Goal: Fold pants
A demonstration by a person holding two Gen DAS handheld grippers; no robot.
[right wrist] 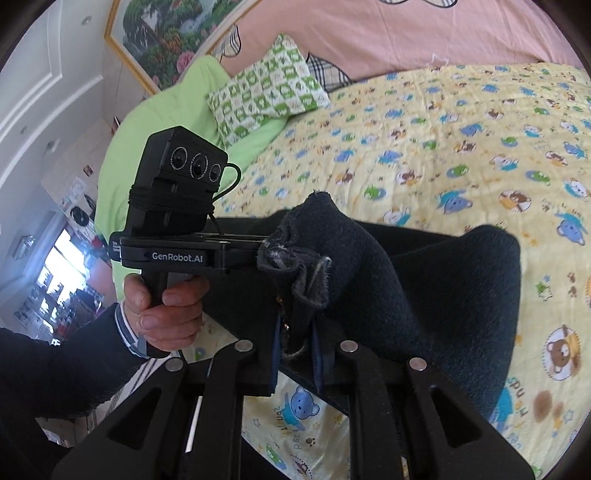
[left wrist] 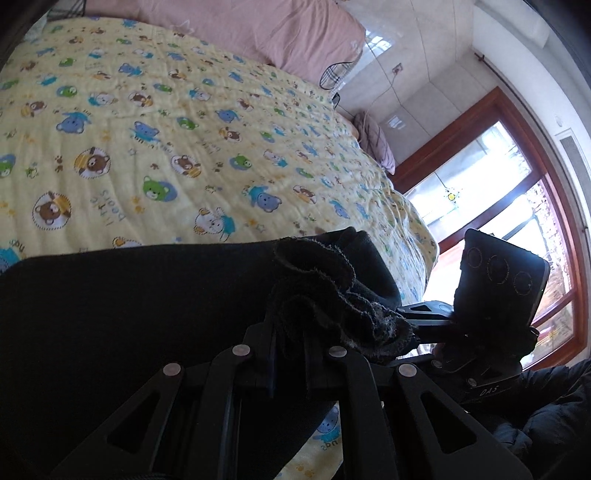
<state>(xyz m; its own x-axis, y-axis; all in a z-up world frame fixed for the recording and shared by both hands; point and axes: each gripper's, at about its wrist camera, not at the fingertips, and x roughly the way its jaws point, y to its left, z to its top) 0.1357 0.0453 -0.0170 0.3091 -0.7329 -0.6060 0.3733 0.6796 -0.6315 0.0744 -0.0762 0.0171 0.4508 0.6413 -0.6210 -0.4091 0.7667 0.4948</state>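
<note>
The black pants [left wrist: 129, 302] hang over the yellow bear-print bedspread [left wrist: 184, 147], held up at one bunched frayed edge [left wrist: 332, 291]. My left gripper [left wrist: 291, 343] is shut on that edge. In the right wrist view the pants [right wrist: 424, 280] drape to the right, and my right gripper [right wrist: 295, 347] is shut on the same bunched edge [right wrist: 295, 266]. The two grippers sit close together, side by side. The left gripper [right wrist: 240, 254] reaches in from the left there, held by a hand [right wrist: 162, 314]. The right gripper's body [left wrist: 495, 295] shows at the right of the left wrist view.
A pink duvet [left wrist: 277, 29] lies along the far side of the bed. A green-checked pillow [right wrist: 266, 88] and a green quilt [right wrist: 147, 140] lie at the bed's head. A red-framed window [left wrist: 517, 184] stands beyond the bed's foot.
</note>
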